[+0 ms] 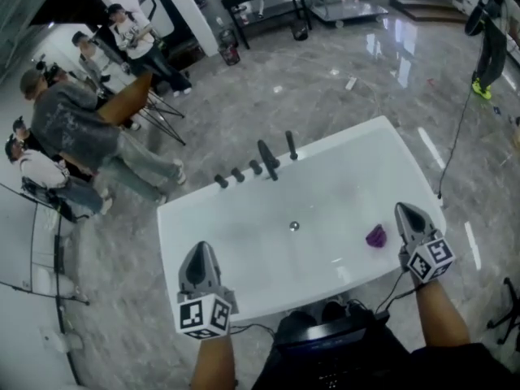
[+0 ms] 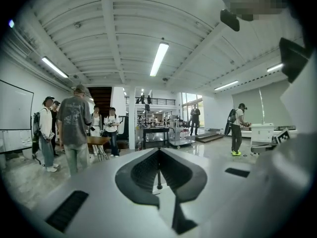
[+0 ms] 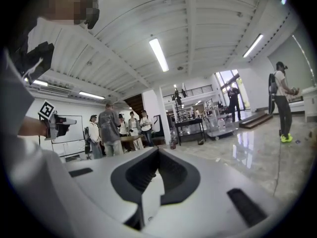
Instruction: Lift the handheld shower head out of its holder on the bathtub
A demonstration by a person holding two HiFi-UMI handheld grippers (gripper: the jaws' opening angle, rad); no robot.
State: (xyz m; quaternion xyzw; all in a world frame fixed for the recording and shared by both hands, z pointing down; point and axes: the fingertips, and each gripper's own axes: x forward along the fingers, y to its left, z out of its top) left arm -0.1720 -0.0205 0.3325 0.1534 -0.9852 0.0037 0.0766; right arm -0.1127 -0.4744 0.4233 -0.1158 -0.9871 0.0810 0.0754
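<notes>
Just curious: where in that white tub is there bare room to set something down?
The tub floor left of the drain is bare, and so is its far right corner beyond the purple thing. The far rim's left part is crowded with black fittings.

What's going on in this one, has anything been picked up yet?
Not yet. A person stands at the near side of a white bathtub with a gripper in each hand. The left gripper and right gripper are both shut and empty, over the near rim. The black fittings on the far rim, shower head among them, are untouched. A small purple object lies in the tub.
</notes>
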